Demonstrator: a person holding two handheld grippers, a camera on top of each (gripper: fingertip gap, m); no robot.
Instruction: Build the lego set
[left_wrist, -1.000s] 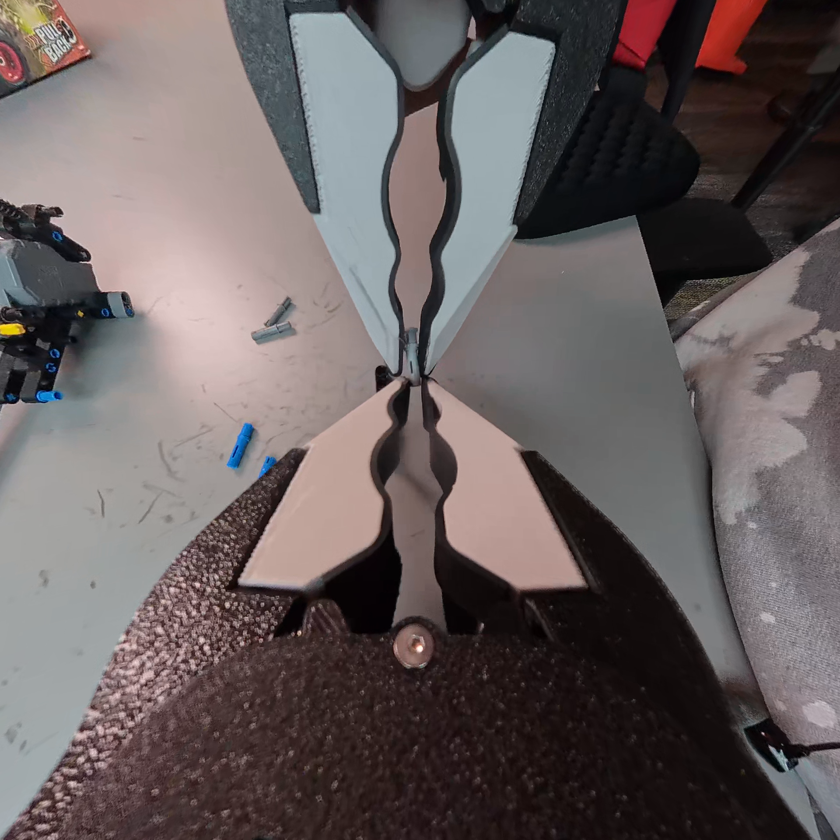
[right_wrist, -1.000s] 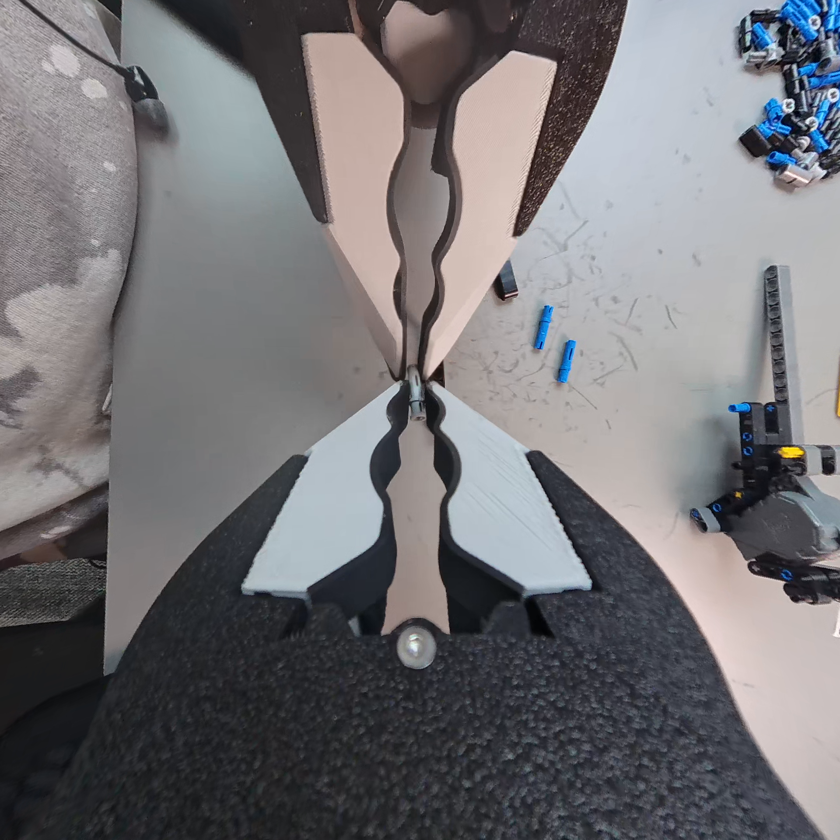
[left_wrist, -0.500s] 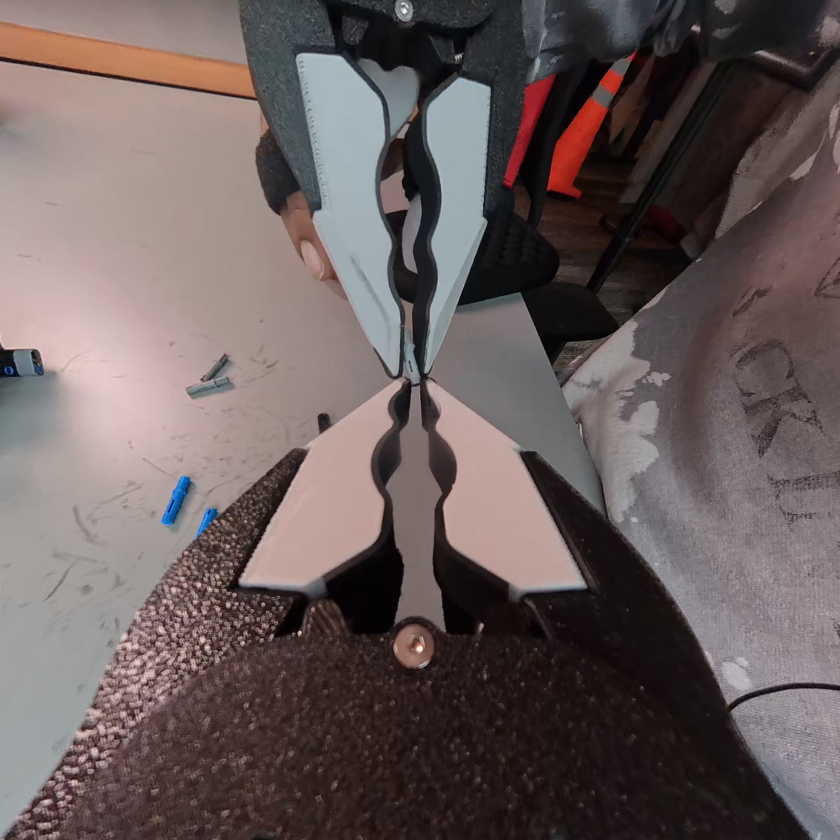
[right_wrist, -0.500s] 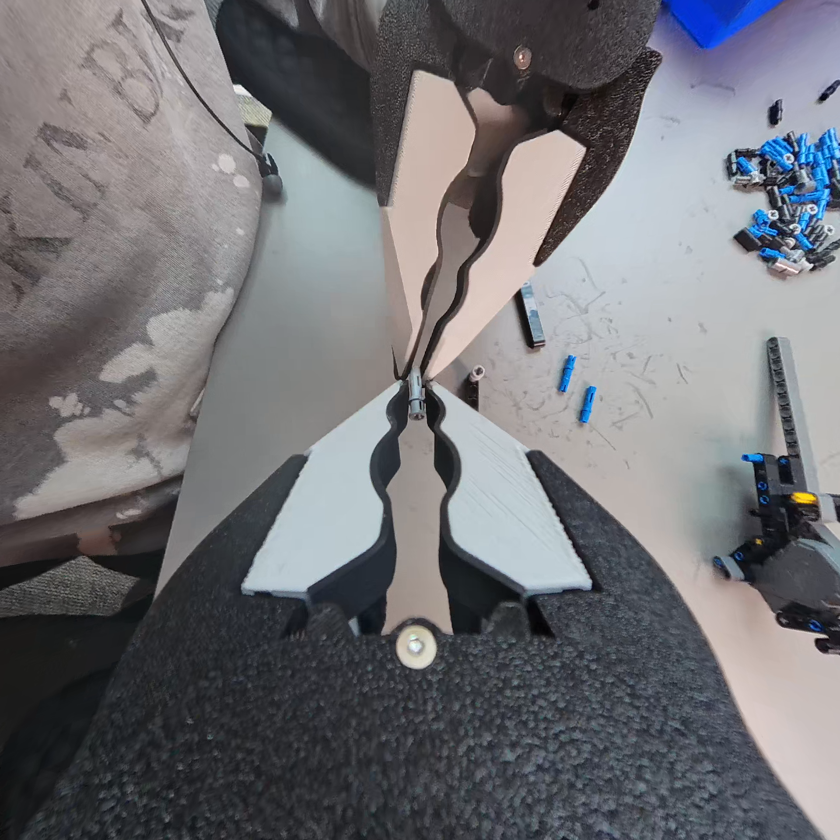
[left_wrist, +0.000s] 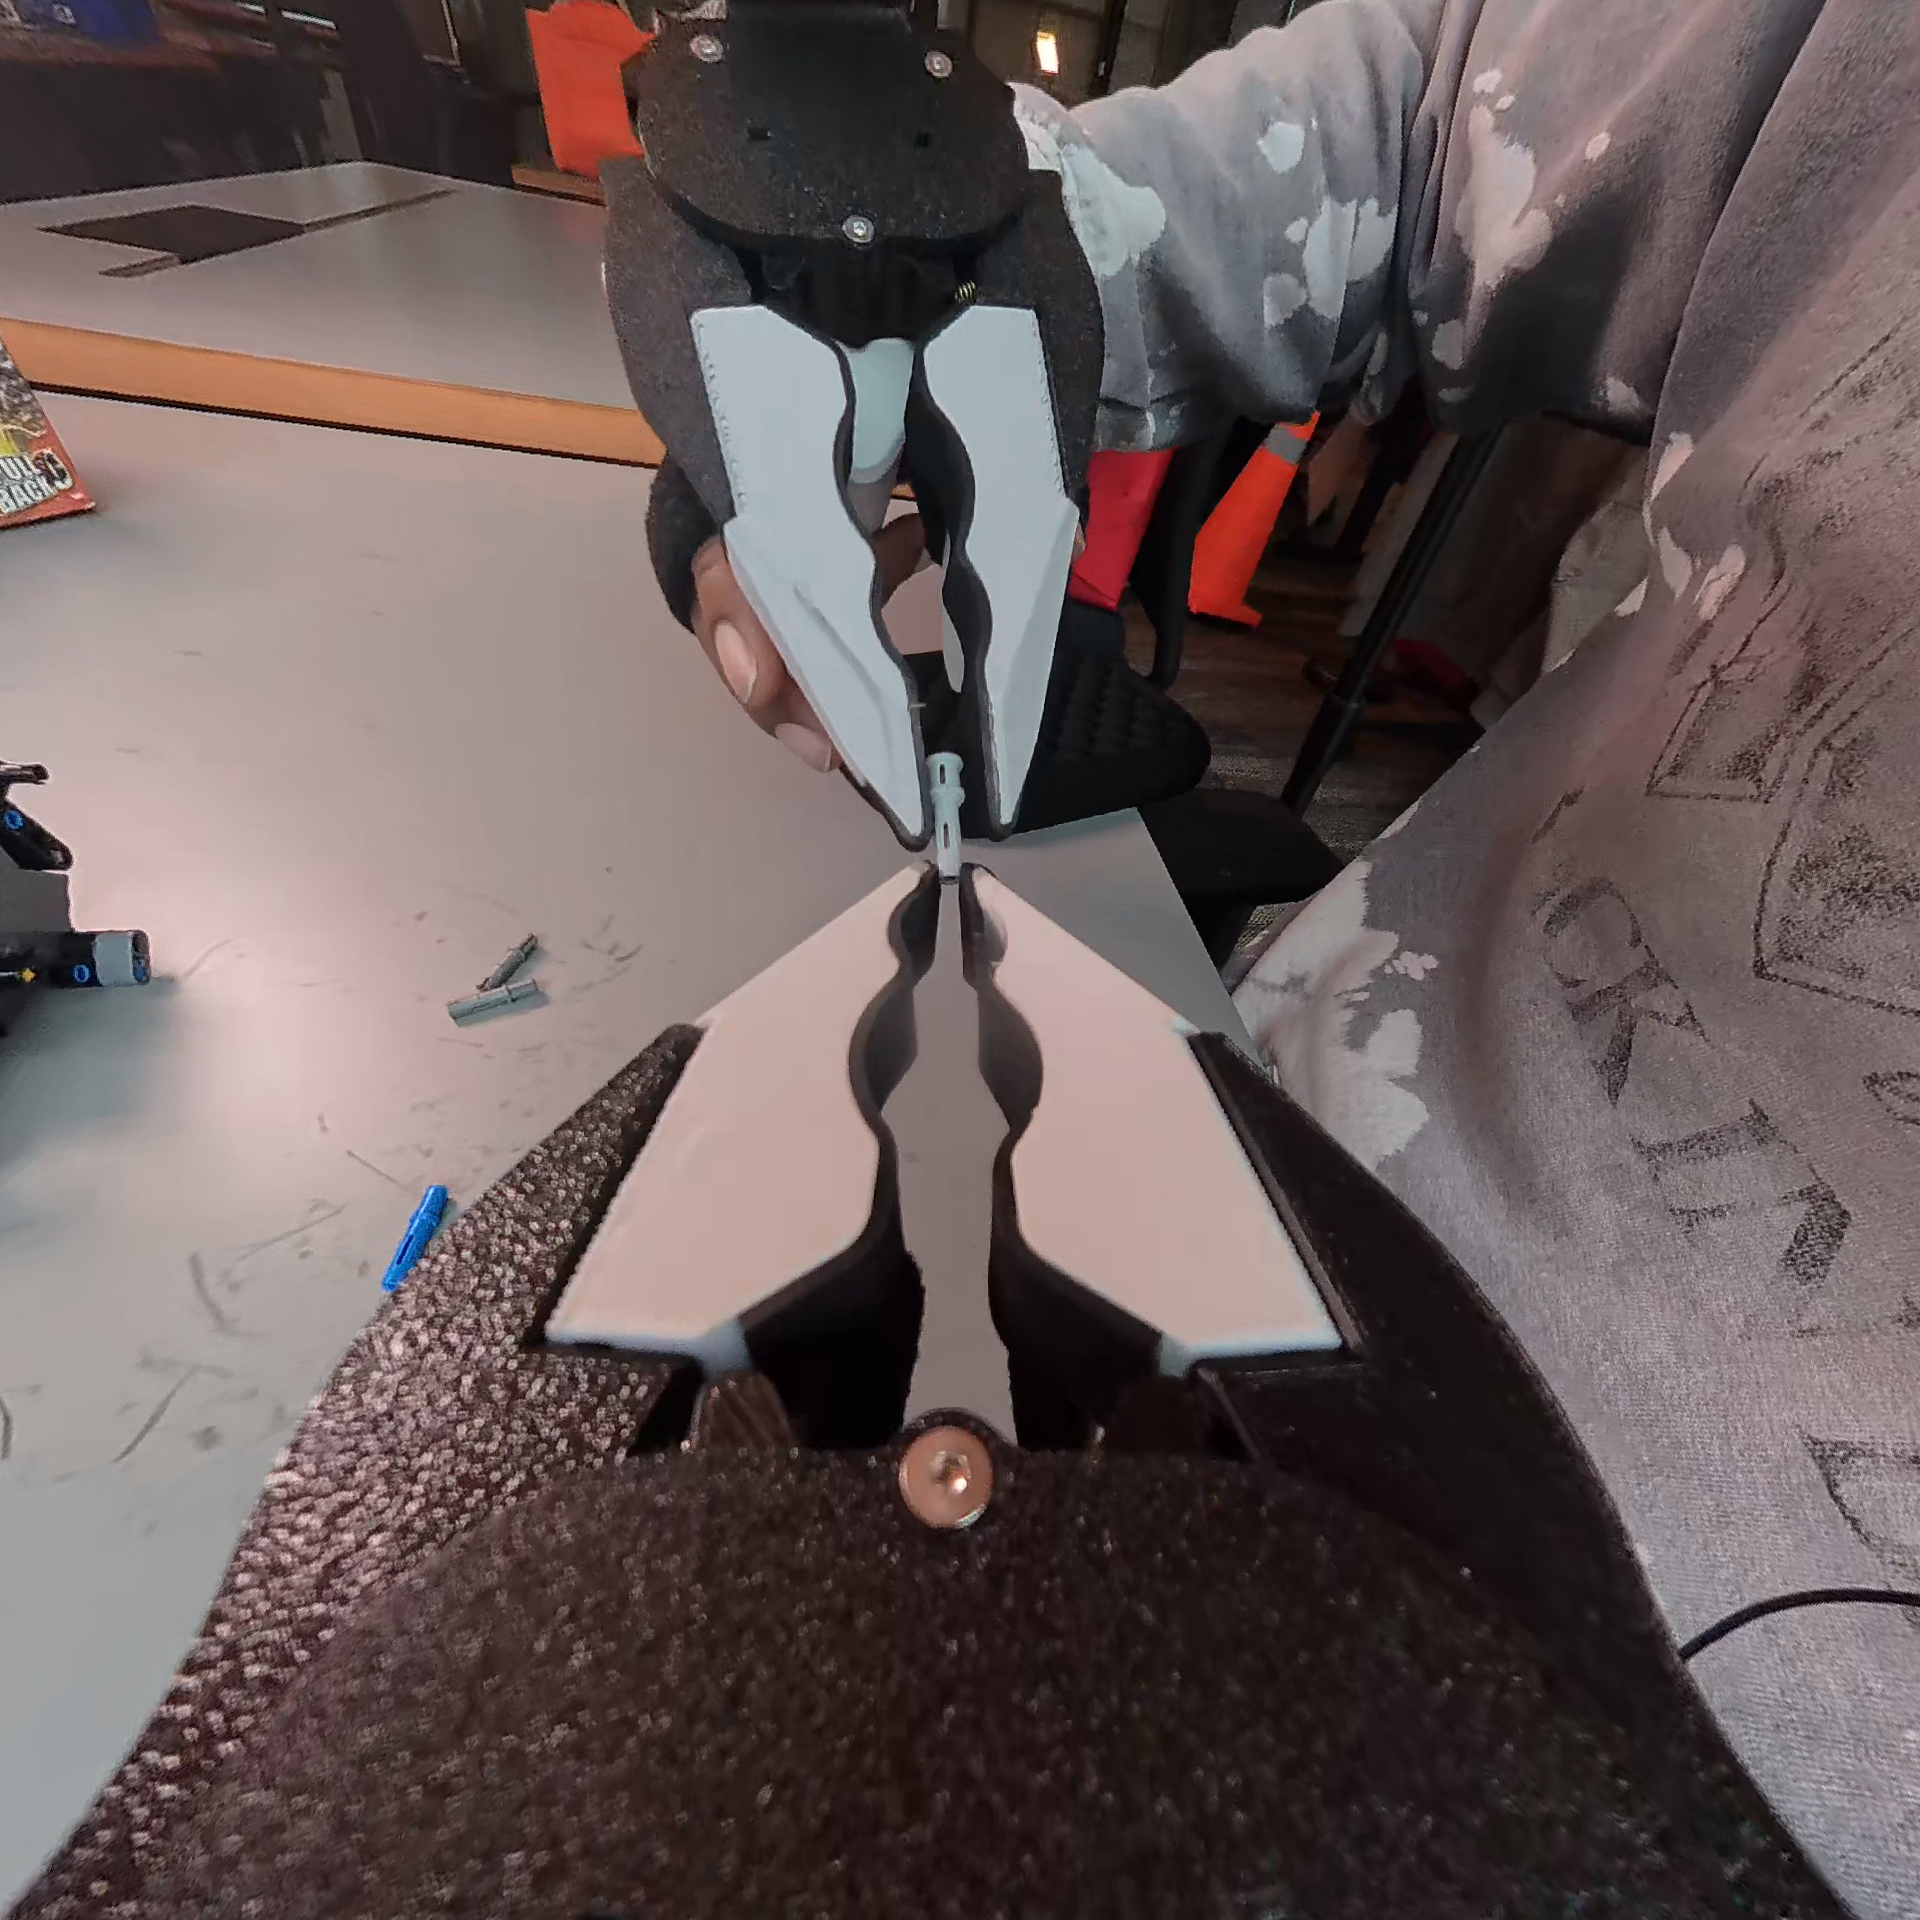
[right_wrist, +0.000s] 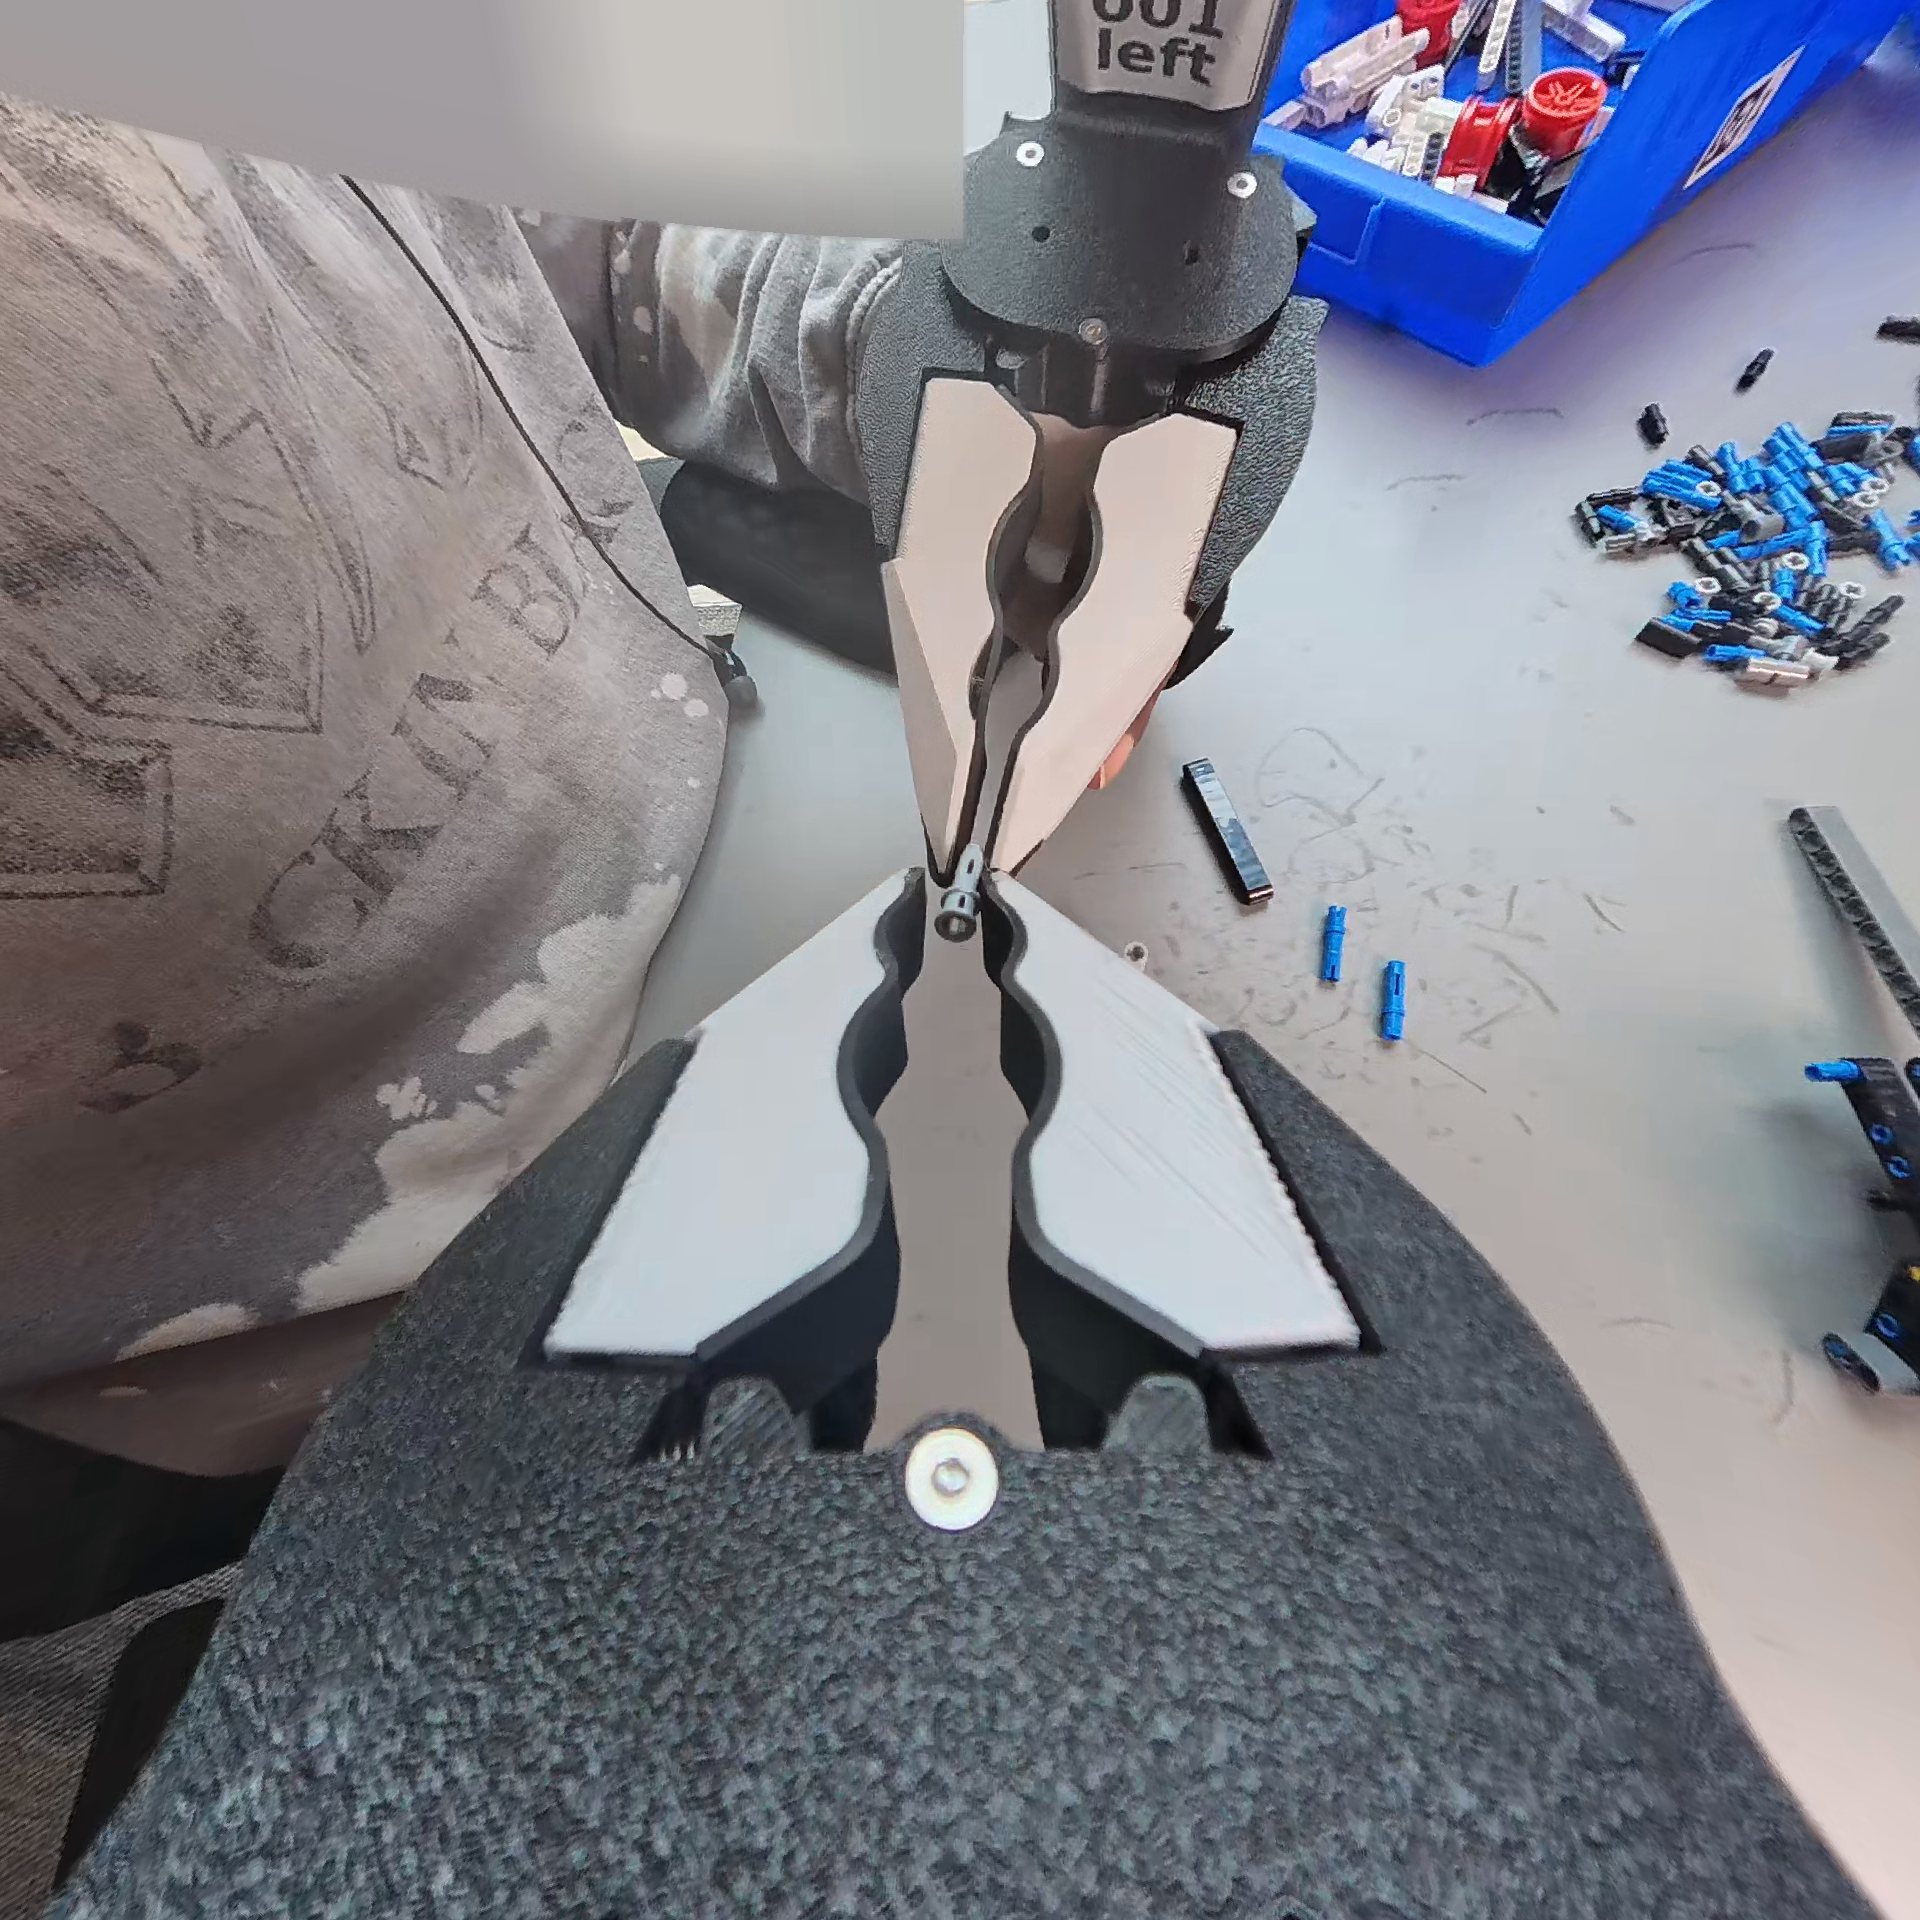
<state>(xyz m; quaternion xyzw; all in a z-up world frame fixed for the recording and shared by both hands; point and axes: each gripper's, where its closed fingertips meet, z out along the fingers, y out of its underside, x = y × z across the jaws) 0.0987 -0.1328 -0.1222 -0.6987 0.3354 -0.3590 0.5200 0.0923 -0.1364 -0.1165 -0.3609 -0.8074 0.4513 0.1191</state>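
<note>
A small grey pin (left_wrist: 944, 805) hangs in the air between my two grippers, which meet tip to tip above the table's near edge. My left gripper (left_wrist: 948, 875), with tan fingers, is shut on one end of the pin. My right gripper (right_wrist: 956, 899), with grey fingers, has its tips slightly apart around the pin's other end (right_wrist: 958, 906), with small gaps on both sides. The pin sits tilted there. The half-built black and grey model (left_wrist: 62, 940) stands on the table to the left; in the right wrist view it (right_wrist: 1881, 1195) is at the right edge.
Two loose grey pins (left_wrist: 499, 987) and a blue pin (left_wrist: 416, 1236) lie on the grey table (left_wrist: 312, 675). Two blue pins (right_wrist: 1361, 971), a short black beam (right_wrist: 1226, 831), a long dark beam (right_wrist: 1860, 914), a pile of pins (right_wrist: 1766, 561) and a blue parts bin (right_wrist: 1455, 249) lie right. A person's grey sweatshirt (right_wrist: 312, 727) is close.
Both grippers have lifted and tilted up from the table, staying tip to tip. The right gripper's fingertips have spread slightly around the pin, which now sits tilted.
</note>
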